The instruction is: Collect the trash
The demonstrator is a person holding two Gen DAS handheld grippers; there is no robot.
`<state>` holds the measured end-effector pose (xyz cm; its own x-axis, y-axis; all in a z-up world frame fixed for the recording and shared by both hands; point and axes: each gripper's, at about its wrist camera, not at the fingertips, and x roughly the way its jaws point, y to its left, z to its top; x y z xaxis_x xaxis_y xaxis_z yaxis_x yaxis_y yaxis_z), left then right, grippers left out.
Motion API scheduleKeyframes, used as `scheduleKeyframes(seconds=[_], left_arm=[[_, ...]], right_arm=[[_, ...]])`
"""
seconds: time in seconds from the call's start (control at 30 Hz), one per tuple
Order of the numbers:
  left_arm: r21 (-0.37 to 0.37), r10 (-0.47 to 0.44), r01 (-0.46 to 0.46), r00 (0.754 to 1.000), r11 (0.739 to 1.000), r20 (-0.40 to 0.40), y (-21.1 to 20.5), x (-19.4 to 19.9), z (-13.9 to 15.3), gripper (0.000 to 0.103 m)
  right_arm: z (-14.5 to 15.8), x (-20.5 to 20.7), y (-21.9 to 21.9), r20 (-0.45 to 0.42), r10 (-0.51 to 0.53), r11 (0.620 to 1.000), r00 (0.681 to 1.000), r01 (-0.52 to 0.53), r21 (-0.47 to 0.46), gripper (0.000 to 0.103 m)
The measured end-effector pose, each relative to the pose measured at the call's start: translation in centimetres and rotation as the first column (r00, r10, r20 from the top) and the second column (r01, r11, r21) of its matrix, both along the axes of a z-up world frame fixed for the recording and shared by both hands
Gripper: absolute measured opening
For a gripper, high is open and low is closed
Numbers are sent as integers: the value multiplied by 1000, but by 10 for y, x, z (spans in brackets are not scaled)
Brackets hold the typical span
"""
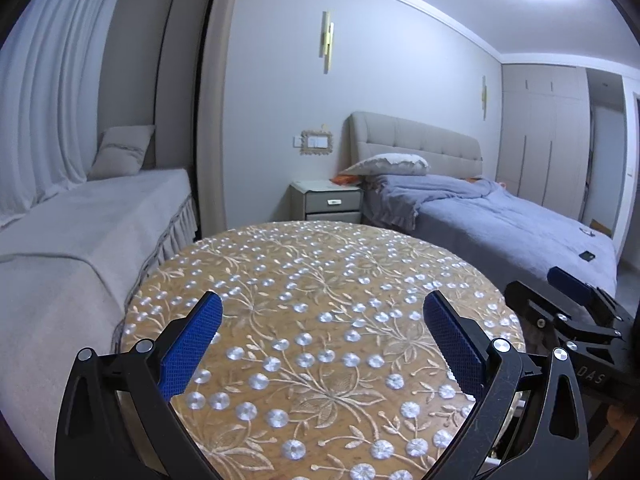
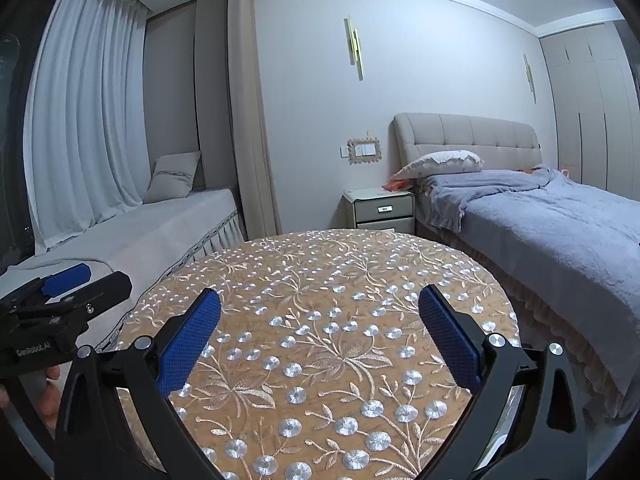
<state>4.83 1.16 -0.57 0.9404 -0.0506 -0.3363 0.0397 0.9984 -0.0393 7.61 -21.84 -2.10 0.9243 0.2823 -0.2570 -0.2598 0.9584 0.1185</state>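
Observation:
My left gripper (image 1: 322, 304) is open and empty, its blue pads spread wide above a round table (image 1: 320, 264) covered with a tan floral embroidered cloth. My right gripper (image 2: 320, 300) is also open and empty over the same table (image 2: 340, 248). The right gripper shows at the right edge of the left wrist view (image 1: 568, 300). The left gripper shows at the left edge of the right wrist view (image 2: 68, 284). No trash shows on the table in either view.
A grey daybed (image 1: 80, 220) with a cushion stands left of the table under white curtains. A bed with a blue blanket (image 1: 500, 216) is at the right, a nightstand (image 1: 328, 200) between them. Small dark items (image 1: 587, 255) lie on the bed.

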Motion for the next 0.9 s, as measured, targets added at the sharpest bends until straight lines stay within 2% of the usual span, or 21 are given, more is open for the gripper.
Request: scheduleKeyframes(seconds=[0.53, 0.9], left_arm=[[44, 26, -26, 999, 999, 19, -9, -3, 7, 98], [36, 12, -13, 1000, 999, 23, -10, -3, 10, 98]], right_arm=[[0, -3, 7, 25, -6, 1000, 1000, 7, -26, 99], [0, -2, 6, 25, -5, 1000, 1000, 6, -23, 99]])
